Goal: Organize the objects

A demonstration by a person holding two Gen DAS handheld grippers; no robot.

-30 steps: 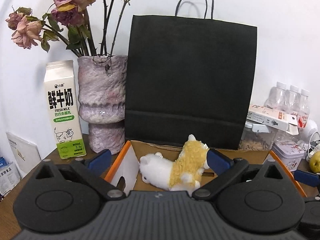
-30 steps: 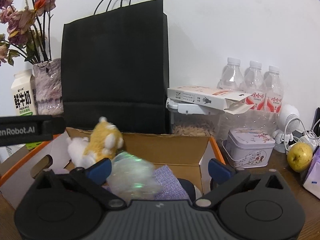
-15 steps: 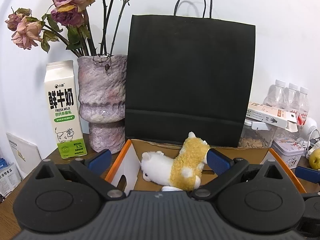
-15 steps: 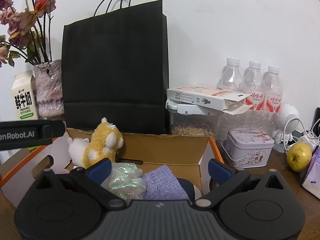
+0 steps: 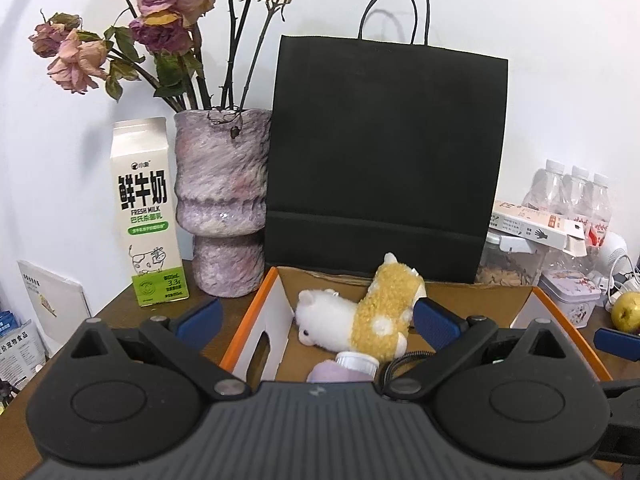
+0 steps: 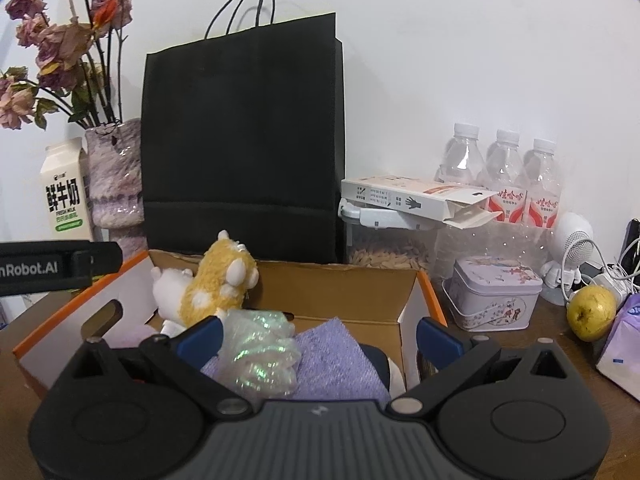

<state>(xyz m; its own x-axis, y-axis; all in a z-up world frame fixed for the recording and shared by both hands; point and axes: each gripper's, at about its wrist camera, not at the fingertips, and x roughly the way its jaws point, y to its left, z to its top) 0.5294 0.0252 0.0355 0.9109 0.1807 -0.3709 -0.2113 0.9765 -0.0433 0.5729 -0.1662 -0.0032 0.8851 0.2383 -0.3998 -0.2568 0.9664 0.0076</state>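
An open cardboard box with orange edges [image 5: 244, 336] [image 6: 429, 293] stands before me. In it lie a white and yellow plush toy [image 5: 352, 316] [image 6: 216, 284], a purple bottle with a white cap [image 5: 352, 366], an iridescent plastic bundle [image 6: 260, 352] and a purple cloth [image 6: 336, 356]. My left gripper [image 5: 318, 320] hangs open above the box's near left part, its right finger close to the plush. My right gripper [image 6: 319, 338] is open over the box's right half. The bundle rests against its left finger, free of any grip.
A tall black paper bag [image 5: 384, 160] stands right behind the box. Left of it are a vase of dried roses [image 5: 222, 200] and a milk carton [image 5: 146, 216]. At the right stand water bottles [image 6: 504, 176], a grain jar [image 6: 388, 248], a tin [image 6: 496, 300] and a yellow fruit [image 6: 592, 312].
The iridescent bundle, blurred in motion a second ago, now lies still in the box. The left view has lifted a little, so the purple bottle now shows below the plush.
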